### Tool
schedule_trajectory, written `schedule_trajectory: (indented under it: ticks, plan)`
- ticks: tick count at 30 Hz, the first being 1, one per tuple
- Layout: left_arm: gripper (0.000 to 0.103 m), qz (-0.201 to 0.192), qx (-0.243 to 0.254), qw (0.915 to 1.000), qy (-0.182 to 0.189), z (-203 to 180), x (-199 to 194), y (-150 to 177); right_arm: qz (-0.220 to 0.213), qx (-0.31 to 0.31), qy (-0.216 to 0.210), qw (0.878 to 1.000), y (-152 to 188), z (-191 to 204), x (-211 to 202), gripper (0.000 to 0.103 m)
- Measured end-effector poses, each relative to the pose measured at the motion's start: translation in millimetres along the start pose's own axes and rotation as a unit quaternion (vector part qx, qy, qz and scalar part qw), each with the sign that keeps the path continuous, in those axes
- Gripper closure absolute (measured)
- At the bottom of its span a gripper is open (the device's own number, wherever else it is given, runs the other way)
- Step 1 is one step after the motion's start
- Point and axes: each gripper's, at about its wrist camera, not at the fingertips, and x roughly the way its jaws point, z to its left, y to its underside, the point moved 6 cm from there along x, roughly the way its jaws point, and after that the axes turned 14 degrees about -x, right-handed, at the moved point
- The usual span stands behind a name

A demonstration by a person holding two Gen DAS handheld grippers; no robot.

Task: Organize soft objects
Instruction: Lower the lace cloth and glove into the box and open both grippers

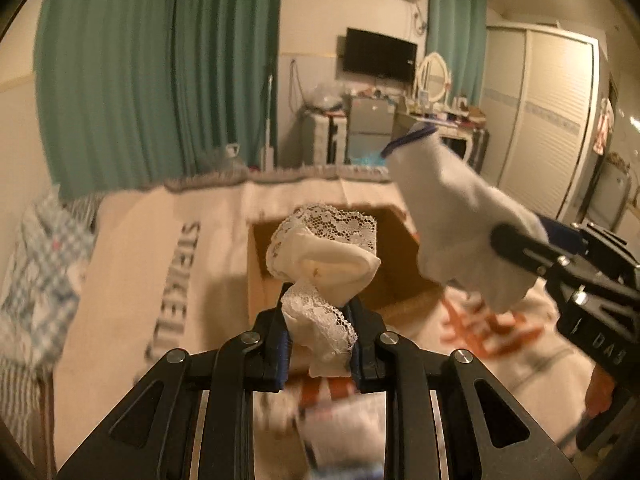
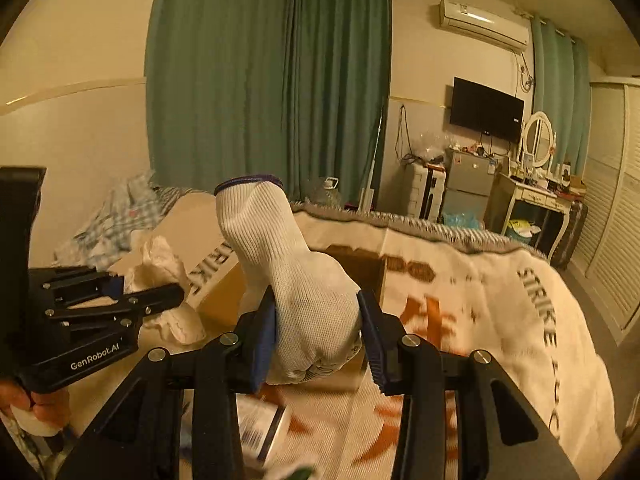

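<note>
My left gripper (image 1: pixel 318 344) is shut on a cream sock with a lace cuff (image 1: pixel 324 252), held up over the bed in front of an open cardboard box (image 1: pixel 400 296). My right gripper (image 2: pixel 318 336) is shut on a white knit glove with a blue cuff (image 2: pixel 288 256), which stands upright between the fingers. In the left wrist view the glove (image 1: pixel 460 220) and the right gripper (image 1: pixel 520 244) are at the right, above the box. In the right wrist view the left gripper (image 2: pixel 176 288) holds the lace sock (image 2: pixel 160 264) at the left, and the box (image 2: pixel 360 264) lies behind the glove.
A cream blanket with dark lettering and orange print (image 2: pixel 480 320) covers the bed. Checked bedding (image 1: pixel 44 272) is heaped at the far left. A small printed packet (image 2: pixel 260 428) lies on the blanket under the grippers. Green curtains, a dresser and a wardrobe stand beyond the bed.
</note>
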Motion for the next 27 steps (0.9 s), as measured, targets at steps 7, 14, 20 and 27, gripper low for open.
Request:
schedule_trajectory:
  ticks: [7, 14, 20, 27]
  plan:
    - [0.08, 0.029, 0.018, 0.9993, 0.013, -1, 84, -21, 0.037, 0.003, -0.007, 0.999, -10, -22, 92, 0.064]
    - [0.043, 0.051, 0.037, 0.998, -0.009, 9, 145, -8, 0.079, 0.027, -0.036, 0.996, 21, -26, 167, 0.064]
    - [0.03, 0.056, 0.012, 0.9982, -0.019, 23, 148, -10, 0.084, 0.046, -0.033, 0.995, 34, -39, 174, 0.05]
    - [0.029, -0.003, 0.012, 0.9993, -0.035, 17, 85, -40, 0.045, 0.054, 0.002, 0.998, 6, -58, 112, 0.03]
